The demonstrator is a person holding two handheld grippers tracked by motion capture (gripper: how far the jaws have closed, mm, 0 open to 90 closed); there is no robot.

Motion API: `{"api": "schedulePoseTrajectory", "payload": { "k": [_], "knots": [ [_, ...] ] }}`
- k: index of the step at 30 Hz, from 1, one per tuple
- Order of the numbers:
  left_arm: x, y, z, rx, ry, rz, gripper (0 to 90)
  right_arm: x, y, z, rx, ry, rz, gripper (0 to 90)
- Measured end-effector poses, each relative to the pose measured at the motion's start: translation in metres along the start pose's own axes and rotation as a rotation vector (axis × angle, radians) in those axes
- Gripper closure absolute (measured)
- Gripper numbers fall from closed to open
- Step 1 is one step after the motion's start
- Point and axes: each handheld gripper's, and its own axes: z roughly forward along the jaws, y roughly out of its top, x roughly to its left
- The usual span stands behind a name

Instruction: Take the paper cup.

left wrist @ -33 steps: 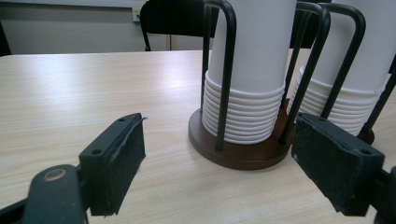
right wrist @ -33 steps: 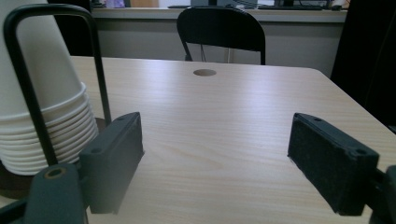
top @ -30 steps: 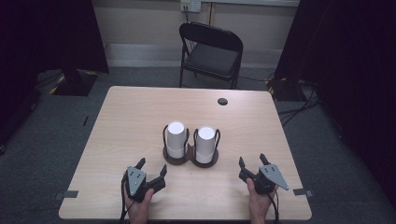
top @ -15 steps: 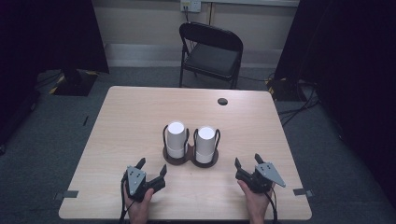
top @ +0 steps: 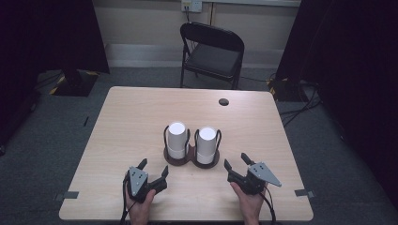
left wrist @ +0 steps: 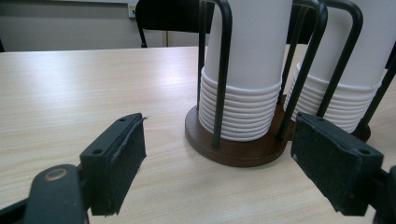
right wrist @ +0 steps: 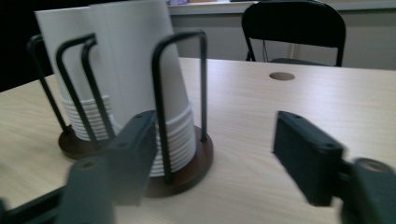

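Left gripper and right gripper — both wide open, empty — near cup stacks at 12 o'clock.

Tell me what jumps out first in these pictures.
Two stacks of white paper cups stand upside down in a dark wire holder at the table's middle. Nearer the person, the left gripper and right gripper rest open on either side, empty.

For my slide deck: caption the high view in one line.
Two open hand-held grippers, left and right, rest on a wooden table before two stacks of white cups in a wire holder.
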Motion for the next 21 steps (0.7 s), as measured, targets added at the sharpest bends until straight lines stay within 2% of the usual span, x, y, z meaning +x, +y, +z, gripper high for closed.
{"api": "schedulePoseTrajectory", "payload": {
  "k": [3,6,11,16,21],
  "knots": [
    [0.0,0.0,0.0,-0.006,-0.001,-0.001,17.7,0.004,0.007,0.002,-0.008,0.034,-0.004,30.2],
    [0.0,0.0,0.0,-0.005,-0.004,-0.008,17.7,0.007,0.013,0.003,-0.022,0.067,0.009,31.0],
    [0.0,0.0,0.0,-0.009,0.0,-0.007,17.7,0.013,0.026,0.007,-0.04,0.103,-0.012,34.9],
    [0.001,0.0,-0.001,-0.01,-0.003,-0.007,17.6,0.019,0.038,0.016,-0.051,0.146,-0.028,32.7],
    [0.001,0.0,-0.001,-0.013,-0.004,-0.005,17.6,0.027,0.051,0.023,-0.065,0.168,-0.052,30.4]
  ]
}}
